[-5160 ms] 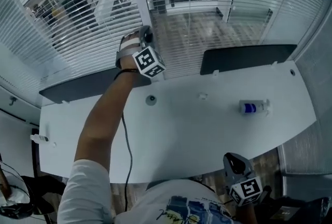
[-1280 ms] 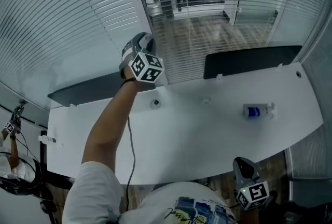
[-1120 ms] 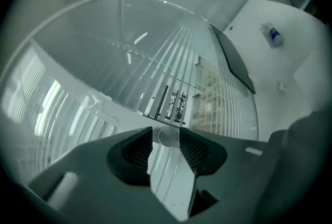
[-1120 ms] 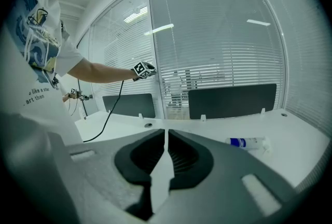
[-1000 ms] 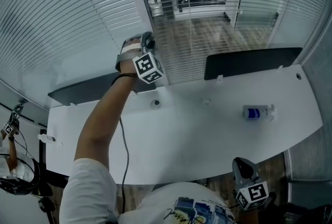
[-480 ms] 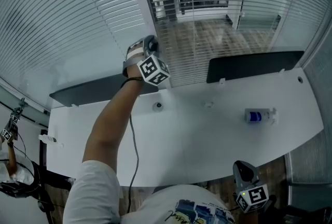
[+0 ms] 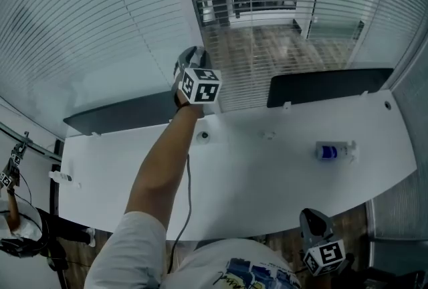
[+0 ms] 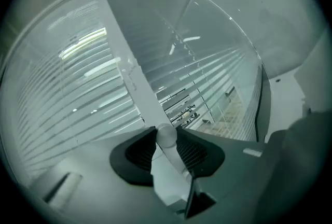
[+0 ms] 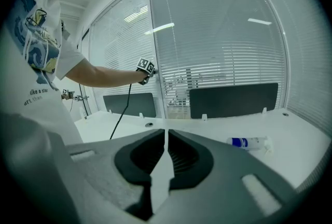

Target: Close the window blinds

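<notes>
Head view and both gripper views. My left hand-held gripper (image 8: pixel 167 134) is raised past the far edge of the surface (image 7: pixel 267 180), above the gap between the two dark screens (image 7: pixel 328 83) that stand along that edge. It is clenched on the tilt wand (image 8: pixel 168 137) of the window blinds (image 7: pixel 100 20). Its jaws have just been closing, and the wand's rounded, translucent end sits between the two pads, touching both. The wand hangs just beside the white window post (image 7: pixel 184 7).

The blinds hang beyond the far edge. Left of the post the slats lie almost flat and let little through. Right of it they are tilted open, so the floor and furniture behind the glass show.

My right hand-held gripper (image 9: pixel 166 135) is below the near edge of the surface, toward its right corner. Its jaws are pressed together with nothing between them.

A small bottle (image 7: pixel 331 150) lies on its side near the right edge. A round grommet (image 7: pixel 202 136) sits close to the far edge, beneath the outstretched left arm (image 7: pixel 160 167).
</notes>
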The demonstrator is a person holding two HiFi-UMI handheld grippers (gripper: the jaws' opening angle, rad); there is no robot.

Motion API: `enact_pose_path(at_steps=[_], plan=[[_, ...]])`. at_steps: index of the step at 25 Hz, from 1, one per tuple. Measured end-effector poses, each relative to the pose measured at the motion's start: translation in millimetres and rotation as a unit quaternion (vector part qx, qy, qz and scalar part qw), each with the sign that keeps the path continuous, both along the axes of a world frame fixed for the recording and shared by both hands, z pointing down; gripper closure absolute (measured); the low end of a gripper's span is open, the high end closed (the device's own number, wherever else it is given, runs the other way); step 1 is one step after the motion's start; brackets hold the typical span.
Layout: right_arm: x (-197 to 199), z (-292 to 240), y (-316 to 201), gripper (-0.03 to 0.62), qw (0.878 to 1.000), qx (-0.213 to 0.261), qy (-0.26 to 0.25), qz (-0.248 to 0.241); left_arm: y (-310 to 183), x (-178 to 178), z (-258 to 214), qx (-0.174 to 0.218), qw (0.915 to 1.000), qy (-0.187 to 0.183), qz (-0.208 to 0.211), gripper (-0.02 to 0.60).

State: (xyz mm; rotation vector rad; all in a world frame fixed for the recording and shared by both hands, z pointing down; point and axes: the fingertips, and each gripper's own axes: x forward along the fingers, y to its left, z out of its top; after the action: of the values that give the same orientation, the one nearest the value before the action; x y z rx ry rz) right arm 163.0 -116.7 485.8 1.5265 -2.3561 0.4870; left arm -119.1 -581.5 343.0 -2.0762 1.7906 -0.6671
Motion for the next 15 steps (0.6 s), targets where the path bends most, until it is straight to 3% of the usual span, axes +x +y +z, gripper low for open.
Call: enact_pose_path(at_steps=[4,10,12,15], plan=[[-1.8,-0.2,-2.7,0.574,1.000,-0.004,-0.004,0.004,-1.2,-5.7,-1.8,-0.015,0.9943,0.105,-0.012,0.456],[0.5,-1.0,-3.5,0.574,1.000,-0.002,-0.004,0.005,0.3,-8.9,-4.3,-0.025,0.9678,0.249,-0.029,0.456],[0.1,-2.0,-4.4,0.574,1.000,0.000,-0.005,0.004,0.6,-9.6,-4.4,-0.026,0.9603,0.276,-0.031,0.456],[2.8,-1.6,-4.0,0.574,1.000,-0.003,-0.006,0.007,0.8,-9.4,-5.2,-0.026,0.9626,0.268,-0.026,0.454]])
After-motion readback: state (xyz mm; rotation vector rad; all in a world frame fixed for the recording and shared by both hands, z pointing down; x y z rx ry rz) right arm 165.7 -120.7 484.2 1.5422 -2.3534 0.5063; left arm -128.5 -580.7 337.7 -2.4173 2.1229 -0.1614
